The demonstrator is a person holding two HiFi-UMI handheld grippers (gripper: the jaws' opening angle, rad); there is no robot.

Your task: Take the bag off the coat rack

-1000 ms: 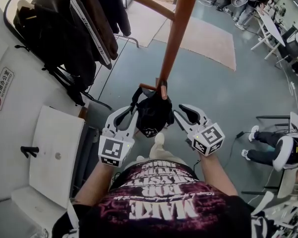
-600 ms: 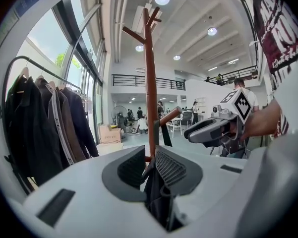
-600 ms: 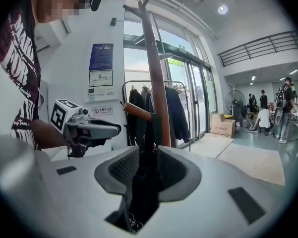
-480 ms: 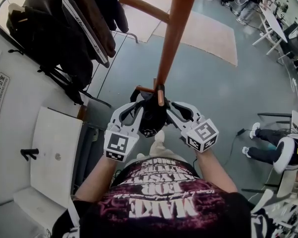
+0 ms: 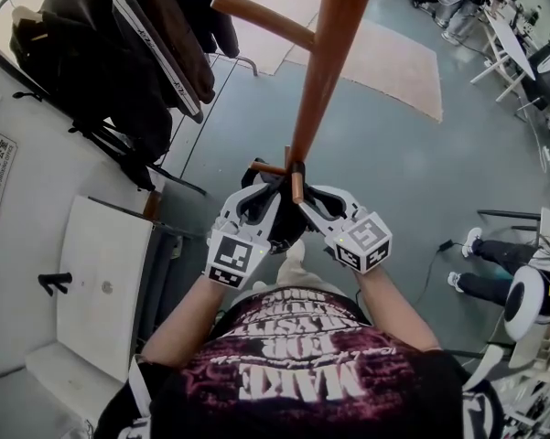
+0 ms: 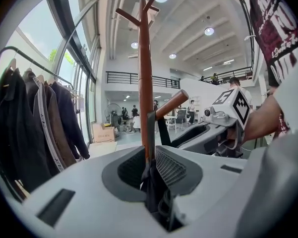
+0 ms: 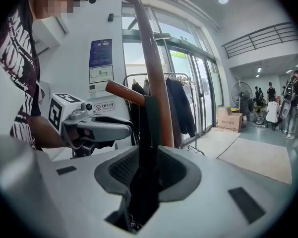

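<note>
Grey floor (image 5: 412,181) spreads out below me. Closest in, my left gripper (image 5: 259,190) is clenched on a black strap (image 6: 151,133) of the bag, the jaws pressed together with the webbing between them. My right gripper (image 5: 308,197), just beside it at three o'clock, is clamped on the bag's strap in the same way. From both sets of jaws the webbing runs up to a short peg (image 5: 296,184) low on the coat rack. The black bag (image 5: 282,219) hangs off that peg, between the two grippers and touching both. The wooden coat rack (image 5: 325,71) rises at twelve o'clock, and a longer peg (image 5: 261,19) branches off toward eleven. A white surface (image 5: 101,282) sits at nine o'clock. Farther off at ten o'clock, dark jackets (image 5: 119,53) hang on a garment rail. A beige rug (image 5: 384,58) lies at one o'clock.
</note>
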